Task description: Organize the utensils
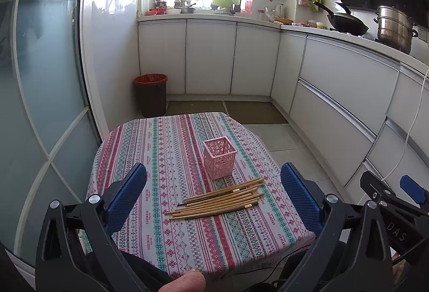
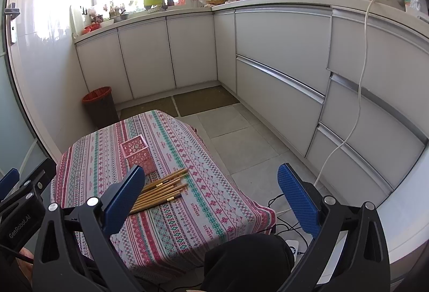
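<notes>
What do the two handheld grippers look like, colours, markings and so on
Both look alike: the left gripper and right gripper have black plastic scissor-like frames with round silver bolts and flat blue fingers with a fine textured grip. White lettering marks the bodies: "GenRobot.AI" on the left gripper's side in the right wrist view, and "DAS" on the right gripper's in the left wrist view.

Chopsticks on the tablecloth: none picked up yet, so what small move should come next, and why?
Probably lower the left gripper toward the chopsticks. They lie loose in a flat bundle just in front of the upright pink holder, which looks empty, and both grippers are open and holding nothing. The left one is already centred over the bundle; the right gripper sits off to its side.
</notes>
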### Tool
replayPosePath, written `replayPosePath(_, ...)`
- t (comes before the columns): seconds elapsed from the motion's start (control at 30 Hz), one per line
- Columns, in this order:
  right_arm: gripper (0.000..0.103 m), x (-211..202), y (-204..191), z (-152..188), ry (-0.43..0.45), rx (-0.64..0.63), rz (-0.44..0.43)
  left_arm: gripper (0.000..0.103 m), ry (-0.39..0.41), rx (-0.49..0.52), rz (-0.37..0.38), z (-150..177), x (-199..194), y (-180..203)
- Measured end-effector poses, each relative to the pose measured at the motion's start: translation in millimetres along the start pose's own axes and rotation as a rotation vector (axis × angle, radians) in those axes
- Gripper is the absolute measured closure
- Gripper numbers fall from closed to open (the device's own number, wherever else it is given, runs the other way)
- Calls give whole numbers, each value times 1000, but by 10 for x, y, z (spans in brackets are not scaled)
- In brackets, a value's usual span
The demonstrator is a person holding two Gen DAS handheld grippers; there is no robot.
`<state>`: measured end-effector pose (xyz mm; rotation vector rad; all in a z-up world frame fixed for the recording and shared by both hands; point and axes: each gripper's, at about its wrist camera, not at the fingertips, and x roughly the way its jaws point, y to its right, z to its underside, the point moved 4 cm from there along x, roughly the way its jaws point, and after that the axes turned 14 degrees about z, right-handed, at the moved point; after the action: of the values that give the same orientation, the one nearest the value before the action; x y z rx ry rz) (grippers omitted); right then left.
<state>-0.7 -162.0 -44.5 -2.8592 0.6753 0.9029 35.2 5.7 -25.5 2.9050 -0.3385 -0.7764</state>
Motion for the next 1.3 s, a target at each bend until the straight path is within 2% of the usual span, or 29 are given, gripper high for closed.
replayPosePath(1.3,6,65,-19,44,-29,1,-1,7,-30,-2,-5,61,108,-20)
